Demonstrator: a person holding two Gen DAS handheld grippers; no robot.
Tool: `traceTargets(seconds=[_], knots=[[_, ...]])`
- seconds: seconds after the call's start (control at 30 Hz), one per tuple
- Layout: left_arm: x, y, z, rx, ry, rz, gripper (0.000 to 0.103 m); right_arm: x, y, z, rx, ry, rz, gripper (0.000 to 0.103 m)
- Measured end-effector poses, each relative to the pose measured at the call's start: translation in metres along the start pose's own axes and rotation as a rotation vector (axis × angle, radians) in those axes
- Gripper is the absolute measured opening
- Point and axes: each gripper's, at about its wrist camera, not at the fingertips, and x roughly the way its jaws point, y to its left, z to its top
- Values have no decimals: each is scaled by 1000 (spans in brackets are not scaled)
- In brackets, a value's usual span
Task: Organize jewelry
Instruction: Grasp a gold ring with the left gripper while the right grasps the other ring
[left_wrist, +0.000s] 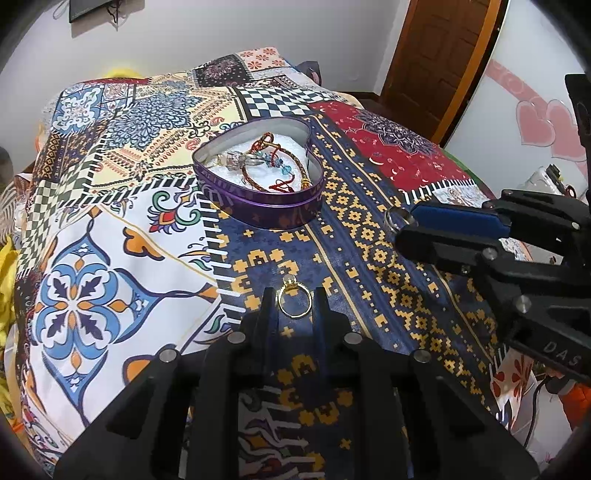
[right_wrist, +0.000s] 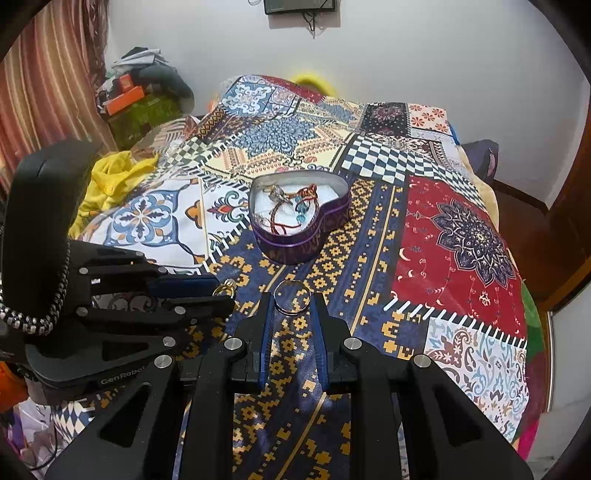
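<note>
A purple heart-shaped tin (left_wrist: 258, 206) stands open on the patterned bedspread (left_wrist: 110, 221), holding a braided red cord bracelet (left_wrist: 273, 162), blue beads and silver pieces. My left gripper (left_wrist: 294, 301) is shut on a gold ring (left_wrist: 294, 301) with a small stone, held above the cloth in front of the tin. My right gripper (right_wrist: 291, 302) is shut on a silver ring (right_wrist: 291, 301). In the left wrist view the right gripper (left_wrist: 400, 221) comes in from the right with the silver ring (left_wrist: 395, 218). The tin (right_wrist: 295, 240) lies just beyond both grippers.
The bedspread (right_wrist: 461, 240) covers a bed near a white wall. A yellow cloth (right_wrist: 110, 181) and a cluttered shelf (right_wrist: 140, 99) lie at the left. A wooden door (left_wrist: 439, 55) stands at the right. The left gripper (right_wrist: 225, 290) holds the gold ring (right_wrist: 226, 287) beside the right one.
</note>
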Motion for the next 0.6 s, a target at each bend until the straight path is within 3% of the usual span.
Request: traceTargets(seconds=[0.6], knots=[[-58,20,33,-25,-175,40,18,-32,0,32,18,-135,-9,18]])
